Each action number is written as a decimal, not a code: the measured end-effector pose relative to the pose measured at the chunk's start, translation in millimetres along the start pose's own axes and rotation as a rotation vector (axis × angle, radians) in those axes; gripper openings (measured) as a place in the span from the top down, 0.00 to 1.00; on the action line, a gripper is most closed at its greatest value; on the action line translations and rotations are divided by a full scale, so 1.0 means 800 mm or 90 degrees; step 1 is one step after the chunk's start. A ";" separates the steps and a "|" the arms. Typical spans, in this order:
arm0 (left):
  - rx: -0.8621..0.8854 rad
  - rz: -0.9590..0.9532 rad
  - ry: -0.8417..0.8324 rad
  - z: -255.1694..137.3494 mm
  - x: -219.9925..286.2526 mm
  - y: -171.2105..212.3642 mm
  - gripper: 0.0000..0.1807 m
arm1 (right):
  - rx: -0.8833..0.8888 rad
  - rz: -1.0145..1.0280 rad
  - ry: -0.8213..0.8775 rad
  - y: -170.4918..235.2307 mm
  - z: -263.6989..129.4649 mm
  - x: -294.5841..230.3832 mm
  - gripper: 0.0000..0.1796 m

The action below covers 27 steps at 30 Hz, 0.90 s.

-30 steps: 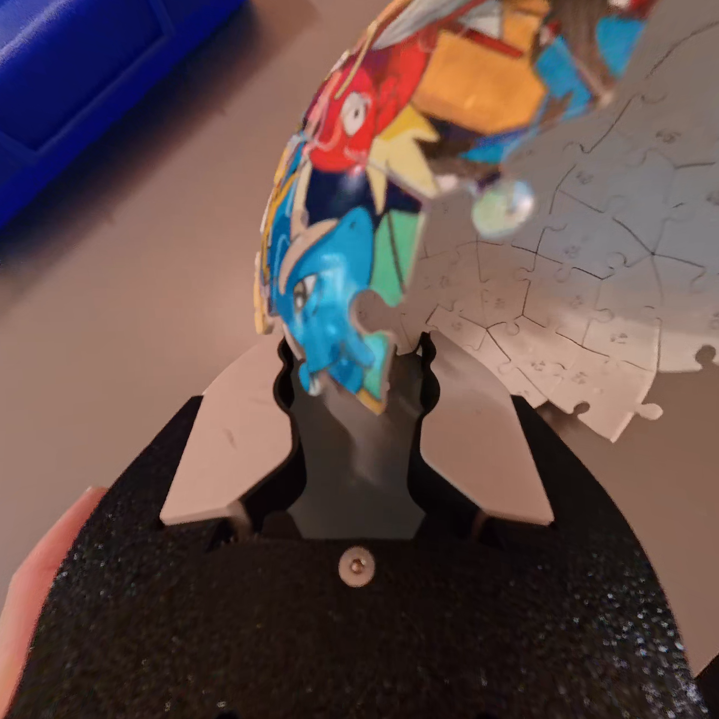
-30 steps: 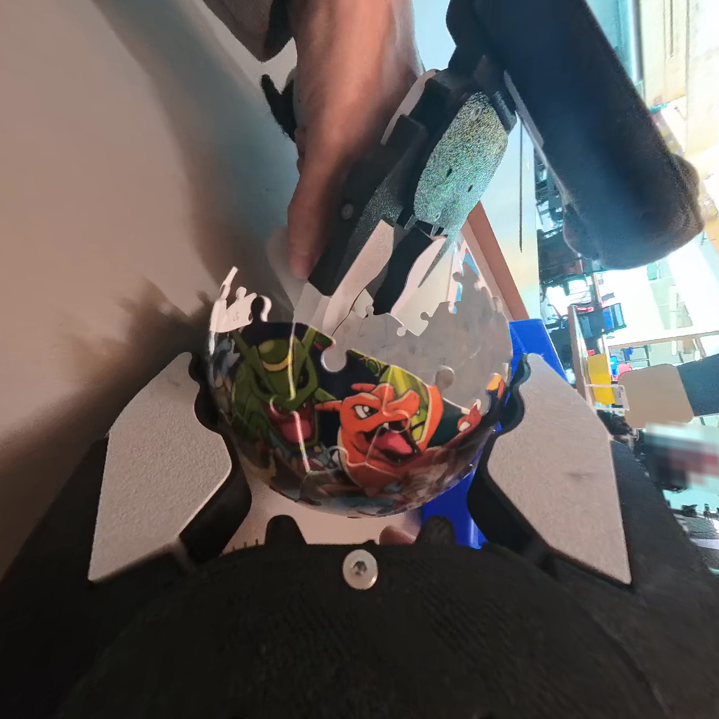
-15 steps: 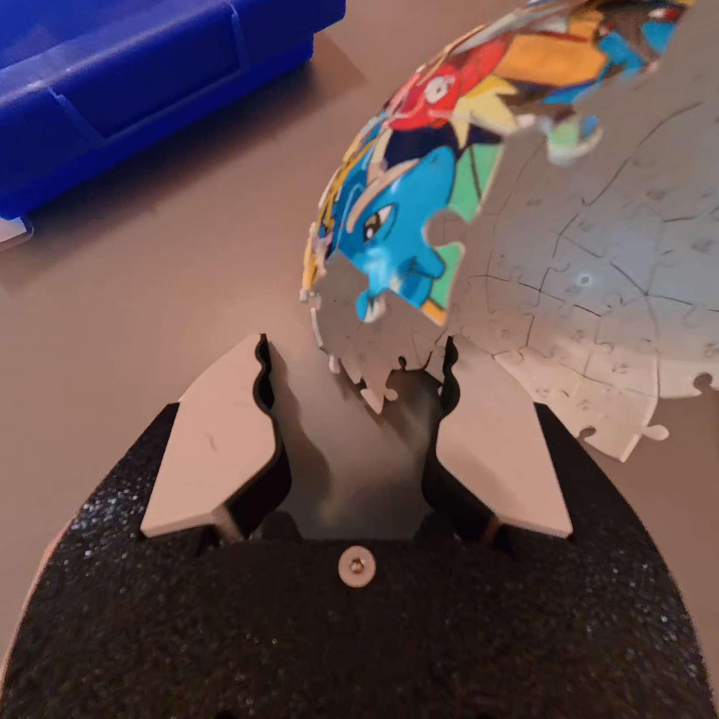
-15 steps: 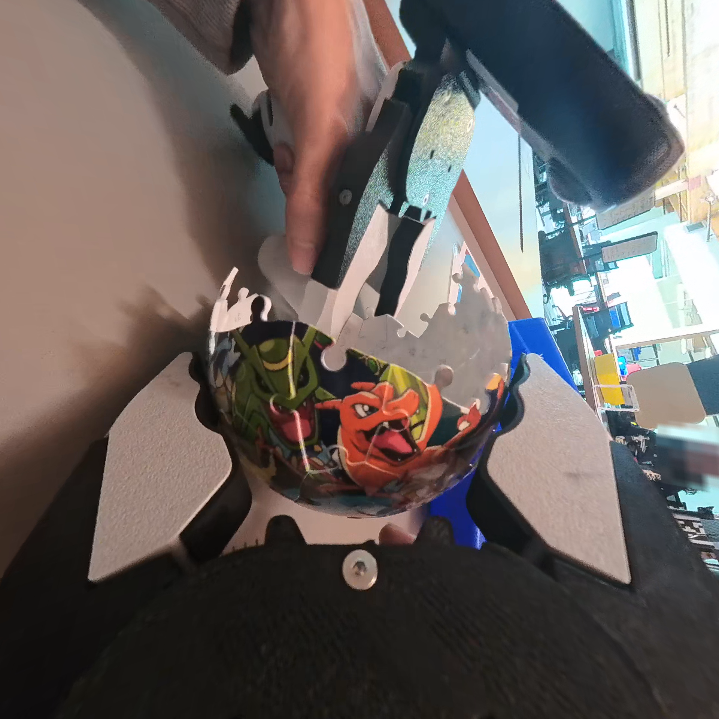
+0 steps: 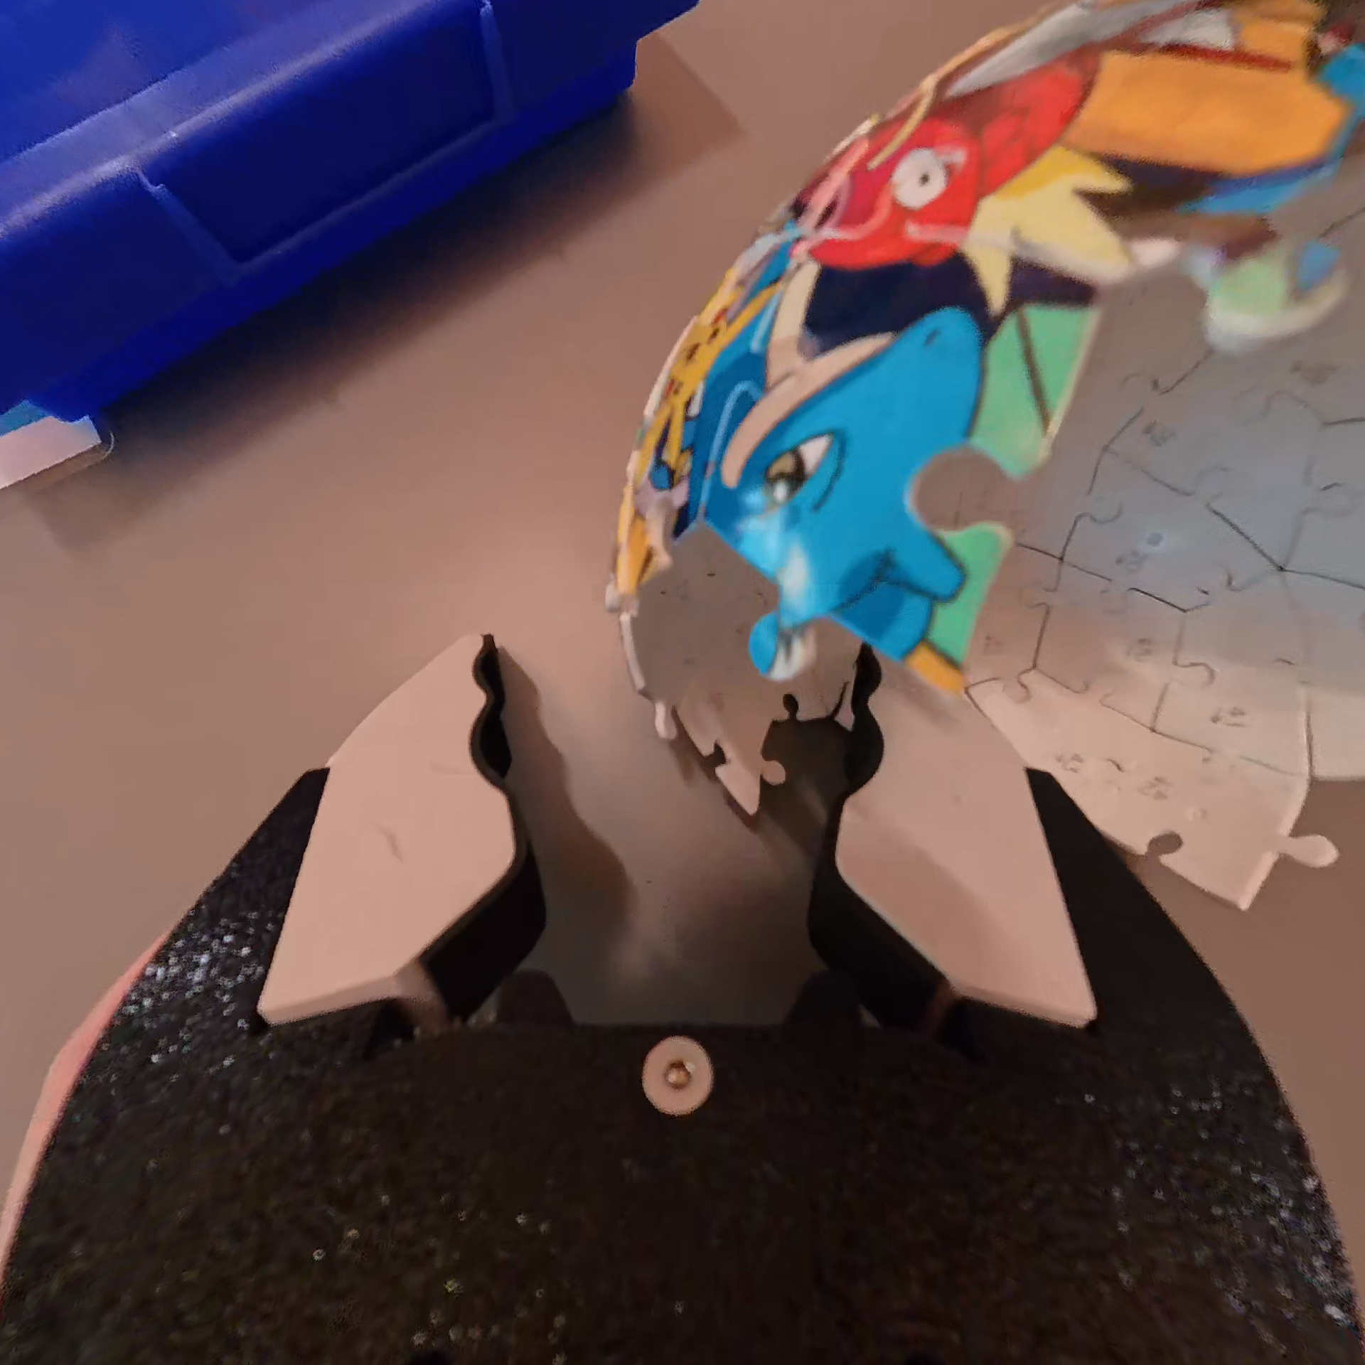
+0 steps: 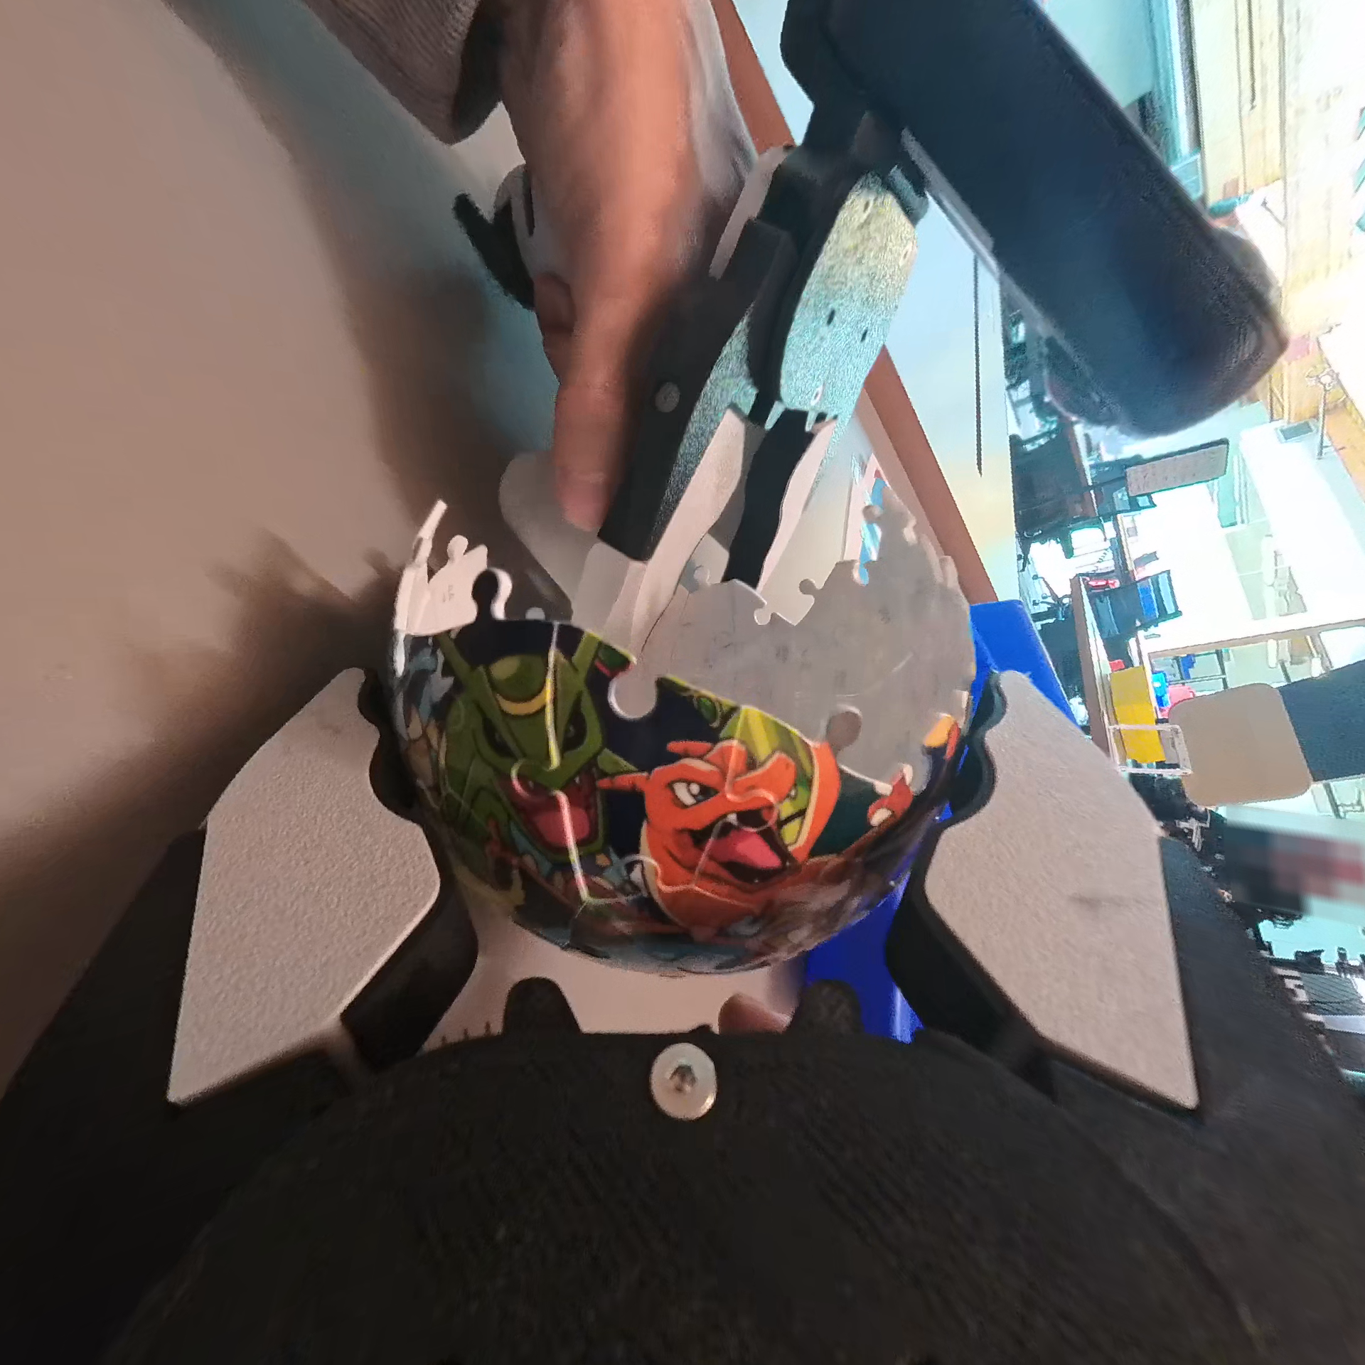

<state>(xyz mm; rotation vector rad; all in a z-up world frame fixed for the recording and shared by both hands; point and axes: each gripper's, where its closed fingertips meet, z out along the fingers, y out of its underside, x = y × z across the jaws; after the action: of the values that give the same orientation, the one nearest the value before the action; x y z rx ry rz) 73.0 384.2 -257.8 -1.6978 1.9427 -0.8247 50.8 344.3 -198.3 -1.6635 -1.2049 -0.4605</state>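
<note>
Puzzle shell [image 6: 687, 798], a half-built sphere printed with cartoon creatures, sits clamped between the right gripper's [image 6: 679, 746] spread fingers, jagged open rim facing away. Left gripper [image 5: 676, 709] hangs at that rim, fingers parted around nothing, its right fingertip [image 5: 860, 702] just beside the grey tabbed edge. Bare brown table [image 5: 295, 554] opens leftward toward a blue bin [image 5: 258, 148].

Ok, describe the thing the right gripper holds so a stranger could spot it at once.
Above the grey table, near the blue bin, the right gripper clamps a half-built ball puzzle, a hollow shell. Cartoon creatures outside, plain grey inside, jagged unfinished rim: nothing else here is round or many-coloured.
</note>
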 end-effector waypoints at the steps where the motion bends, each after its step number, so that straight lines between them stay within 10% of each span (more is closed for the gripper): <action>1: 0.003 -0.002 -0.003 -0.001 0.000 0.000 0.50 | 0.000 -0.001 0.001 0.000 0.000 0.000 0.21; 27: -0.050 0.040 0.006 0.005 0.005 0.004 0.51 | 0.005 0.005 0.006 -0.004 0.000 0.000 0.21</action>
<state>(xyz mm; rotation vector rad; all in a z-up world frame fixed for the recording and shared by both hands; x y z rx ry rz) 72.6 380.0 -262.6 -1.6694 2.0487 -0.7444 47.6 344.5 -196.9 -1.6568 -1.1916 -0.4571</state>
